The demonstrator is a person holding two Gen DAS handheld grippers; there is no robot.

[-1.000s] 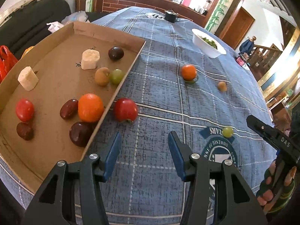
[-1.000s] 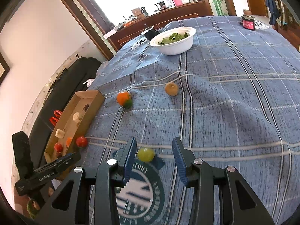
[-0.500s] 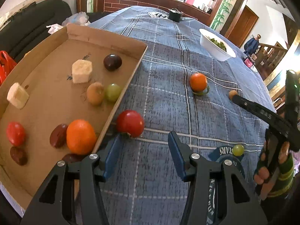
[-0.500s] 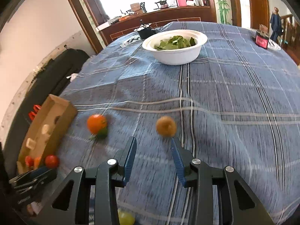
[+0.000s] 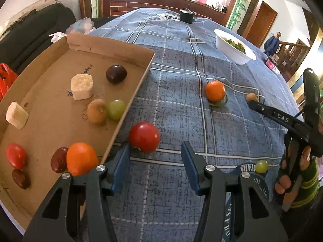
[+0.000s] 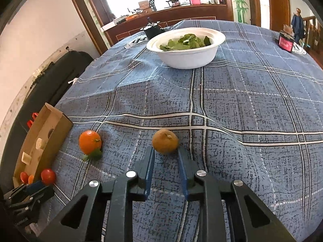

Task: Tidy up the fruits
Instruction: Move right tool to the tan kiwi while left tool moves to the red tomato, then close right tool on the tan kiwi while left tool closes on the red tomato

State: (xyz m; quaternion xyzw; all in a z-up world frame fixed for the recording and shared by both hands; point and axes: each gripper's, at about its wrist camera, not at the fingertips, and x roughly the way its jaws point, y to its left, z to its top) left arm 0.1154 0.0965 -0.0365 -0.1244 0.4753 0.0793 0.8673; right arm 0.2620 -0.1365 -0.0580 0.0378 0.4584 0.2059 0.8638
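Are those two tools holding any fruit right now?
No, nothing is held. The left tool is open just short of the red tomato; the right tool is open, its tips flanking the brown fruit.

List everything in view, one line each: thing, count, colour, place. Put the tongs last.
Cardboard tray: one, brown, left side of table.
Tray fruit: two red, three dark, one orange, one tan, one green grape; plus two pale blocks.
Tomato: one, red, on the cloth beside the tray.
Orange: one, orange, mid-table, on a green leaf.
Tan fruit: one, ahead of right tongs.
Grape: one, green, near edge.
Bowl: one, white, holding greens, far side.
Left tongs: open, by tomato.
Right tongs: open.
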